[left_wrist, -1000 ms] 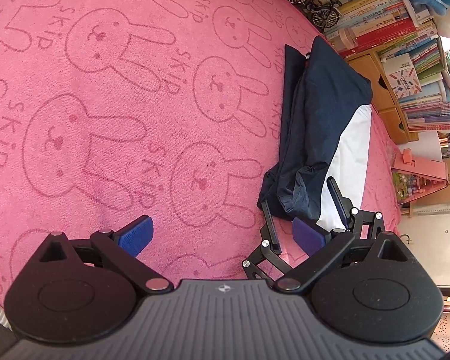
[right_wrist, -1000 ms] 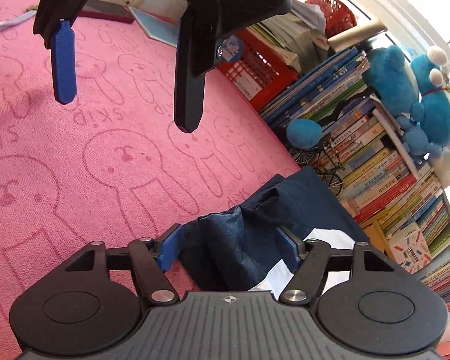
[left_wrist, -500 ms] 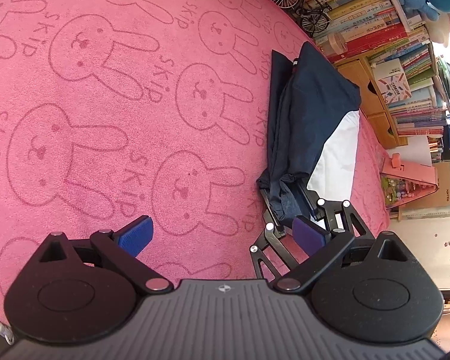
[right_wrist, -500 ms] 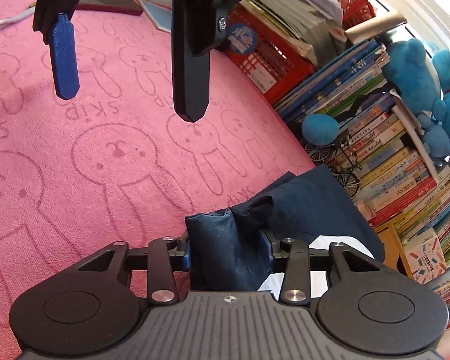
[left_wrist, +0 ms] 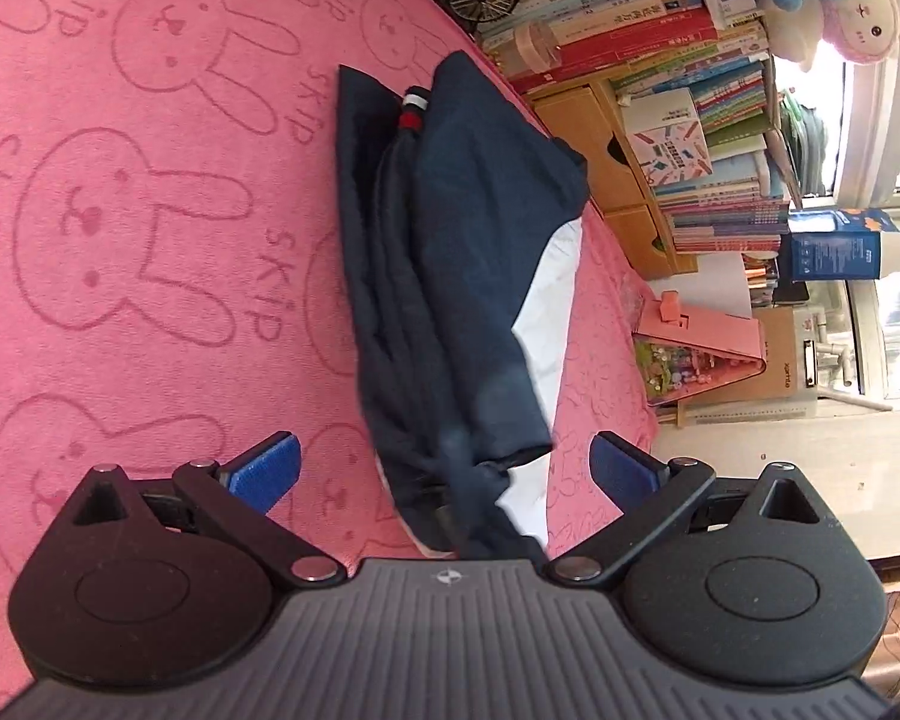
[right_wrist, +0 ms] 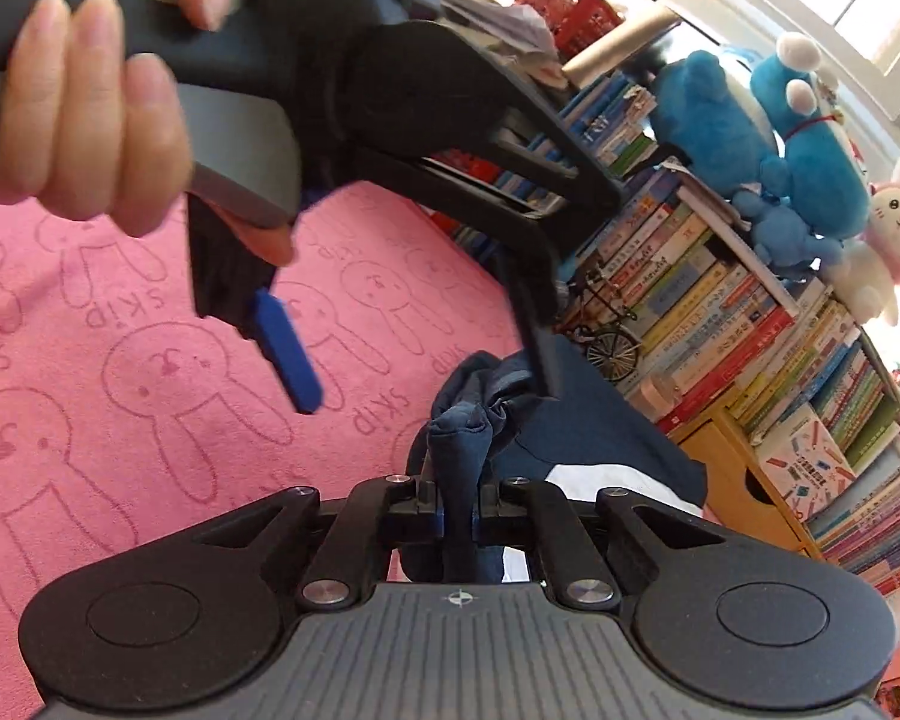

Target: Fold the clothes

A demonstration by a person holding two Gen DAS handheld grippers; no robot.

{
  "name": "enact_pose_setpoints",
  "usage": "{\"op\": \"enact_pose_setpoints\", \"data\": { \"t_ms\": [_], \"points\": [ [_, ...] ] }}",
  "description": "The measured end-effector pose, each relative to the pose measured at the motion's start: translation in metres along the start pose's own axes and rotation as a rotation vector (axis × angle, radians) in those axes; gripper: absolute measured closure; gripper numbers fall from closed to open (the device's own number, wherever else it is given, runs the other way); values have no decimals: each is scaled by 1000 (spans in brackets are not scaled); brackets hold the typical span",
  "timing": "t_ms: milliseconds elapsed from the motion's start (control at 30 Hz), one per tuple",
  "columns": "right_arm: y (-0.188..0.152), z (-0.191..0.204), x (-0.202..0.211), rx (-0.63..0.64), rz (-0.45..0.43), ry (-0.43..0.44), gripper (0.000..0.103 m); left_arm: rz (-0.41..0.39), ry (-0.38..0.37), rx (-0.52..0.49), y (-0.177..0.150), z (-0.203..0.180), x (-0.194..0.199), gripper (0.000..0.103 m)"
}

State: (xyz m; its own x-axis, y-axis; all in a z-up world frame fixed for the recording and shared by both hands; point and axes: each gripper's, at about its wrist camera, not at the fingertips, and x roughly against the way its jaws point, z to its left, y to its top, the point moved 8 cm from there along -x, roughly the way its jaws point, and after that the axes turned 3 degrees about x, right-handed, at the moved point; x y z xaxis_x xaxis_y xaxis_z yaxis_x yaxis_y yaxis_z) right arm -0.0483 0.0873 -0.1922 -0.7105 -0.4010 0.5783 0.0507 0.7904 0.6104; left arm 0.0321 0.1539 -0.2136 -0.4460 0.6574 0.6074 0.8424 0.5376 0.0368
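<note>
The right gripper has its jaws pinched tight on a bunched corner of the navy garment, which lies folded lengthwise on the pink bunny-print towel. Above it, the left gripper hangs tilted downward with jaws spread wide around nothing, a hand wrapped round its grey handle.

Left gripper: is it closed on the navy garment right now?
No. In the left wrist view the left gripper stands wide open, its blue pads apart on either side of the navy garment.
</note>
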Motion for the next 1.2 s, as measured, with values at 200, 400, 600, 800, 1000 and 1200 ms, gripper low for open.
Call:
{"op": "enact_pose_setpoints", "data": {
  "t_ms": [200, 400, 600, 800, 1000, 1200],
  "points": [
    [-8, 28, -21, -27, 59, 158, 82, -48, 368, -231, 2, 6, -33, 0],
    [-34, -3, 22, -135, 93, 299, 49, -65, 510, -458, -10, 0, -42, 5],
    [-67, -112, 19, -477, 213, 178, 69, -75, 588, -593, -22, -2, -49, 2],
    [-68, -184, -121, -672, 282, 132, 96, -87, 673, -699, -34, 0, -57, 0],
    [-57, -240, -229, -819, 346, 171, 103, -112, 666, -713, -37, 1, -55, 0],
    [7, -212, -171, -638, 171, 286, 89, -123, 655, -727, -38, 2, -54, 0]
  ]
}}
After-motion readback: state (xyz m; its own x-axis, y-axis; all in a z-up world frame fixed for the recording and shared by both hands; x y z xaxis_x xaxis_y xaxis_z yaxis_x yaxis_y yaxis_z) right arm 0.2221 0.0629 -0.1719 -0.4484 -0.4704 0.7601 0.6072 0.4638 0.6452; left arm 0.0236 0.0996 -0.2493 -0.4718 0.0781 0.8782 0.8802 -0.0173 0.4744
